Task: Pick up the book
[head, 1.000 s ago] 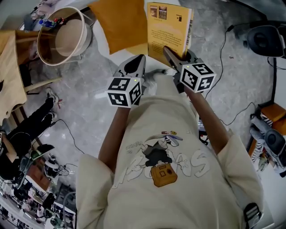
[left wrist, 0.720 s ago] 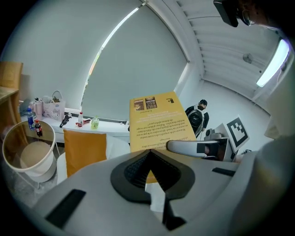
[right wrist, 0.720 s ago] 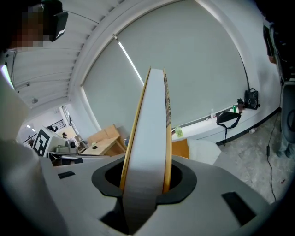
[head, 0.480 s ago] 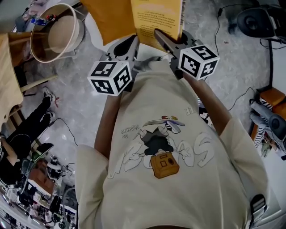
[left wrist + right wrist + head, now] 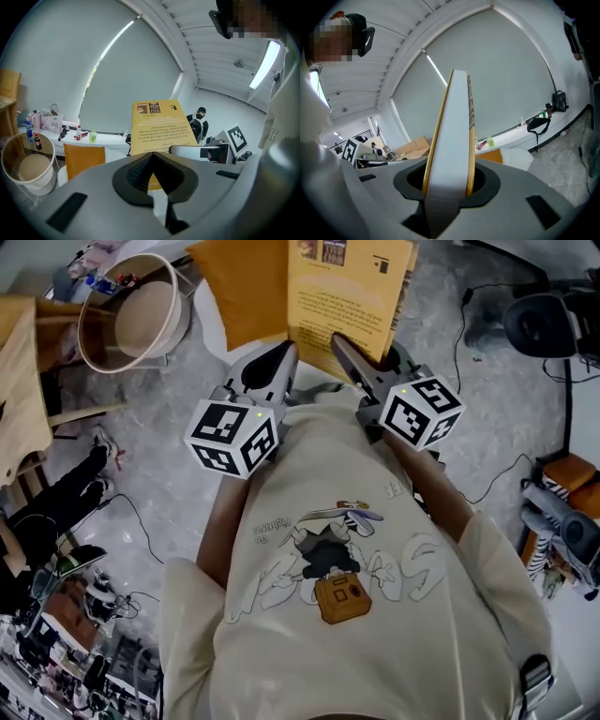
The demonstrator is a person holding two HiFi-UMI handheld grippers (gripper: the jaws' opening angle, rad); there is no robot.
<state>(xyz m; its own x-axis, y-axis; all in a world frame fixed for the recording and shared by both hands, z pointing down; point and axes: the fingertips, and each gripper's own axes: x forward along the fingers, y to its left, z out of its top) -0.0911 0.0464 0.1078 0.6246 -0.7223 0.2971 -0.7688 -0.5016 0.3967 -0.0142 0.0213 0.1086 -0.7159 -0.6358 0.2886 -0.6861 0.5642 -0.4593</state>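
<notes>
Right gripper: closed on the book, its pads pressing both covers at the lower edge. The right gripper view shows the page block wedged between the jaws.
Book's place: in the air and upright, clear of any support, with almost all of its height above the grip.
Slip risk: the hold is a narrow pinch low on a tall, glossy cover. A jerk or a quick swing could probably make the book pivot in the pads or slide out.
Splay risk: only the bottom is clamped, so the pages and covers can likely fan open at the top and loosen the pinch.
Left gripper: jaws together with nothing between them, just beside the right one and not on the book. It gives no support, so a tipping book has nothing to stop it. A careless move could also knock the left gripper against the cover.
Orange cushion: lies under and beyond the book. A drop there would likely be soft.
Floor: hard, with cables across it. A fall here could bend corners.
Round tub: well apart to the left, an unlikely obstacle.
</notes>
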